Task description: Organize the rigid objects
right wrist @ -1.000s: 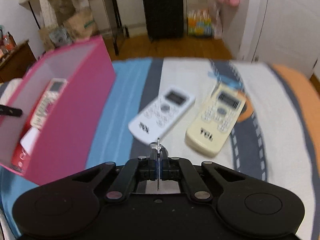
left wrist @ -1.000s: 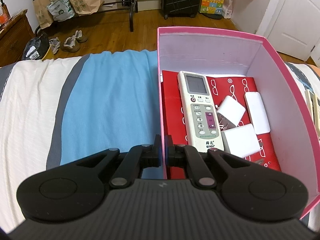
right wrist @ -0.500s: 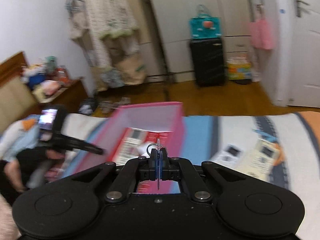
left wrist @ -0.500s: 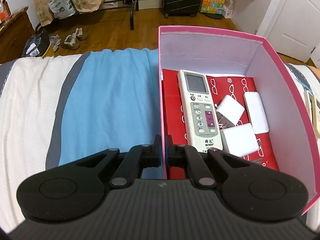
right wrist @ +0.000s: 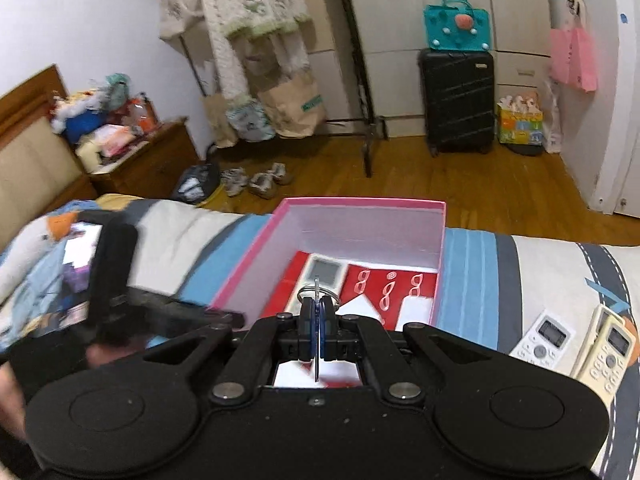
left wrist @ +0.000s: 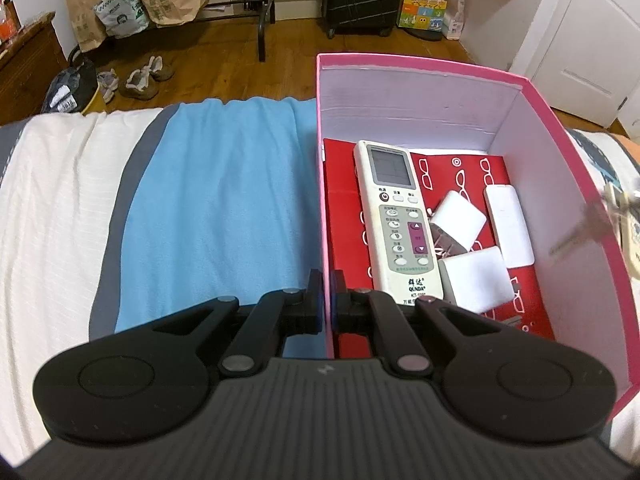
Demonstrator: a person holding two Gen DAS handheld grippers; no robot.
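Observation:
A pink box (left wrist: 416, 65) stands on the bed. In it lie a white remote (left wrist: 394, 216), two white chargers (left wrist: 458, 222) and a white flat block (left wrist: 508, 226) on red paper. My left gripper (left wrist: 327, 280) is shut on the box's left wall. My right gripper (right wrist: 317, 307) is shut on a key with a ring (right wrist: 317, 294) and holds it above the near end of the box (right wrist: 360, 204). The key (left wrist: 580, 232) shows blurred over the box's right wall in the left wrist view.
Two remotes, one white (right wrist: 540, 338) and one cream (right wrist: 608, 354), lie on the bed right of the box. The blue blanket stripe (left wrist: 224, 208) lies left of the box. Shoes, bags and a suitcase (right wrist: 458, 100) stand on the floor beyond the bed.
My right gripper has swung left from the two remotes to above the box, carrying the key. The left gripper has kept its hold on the box wall.

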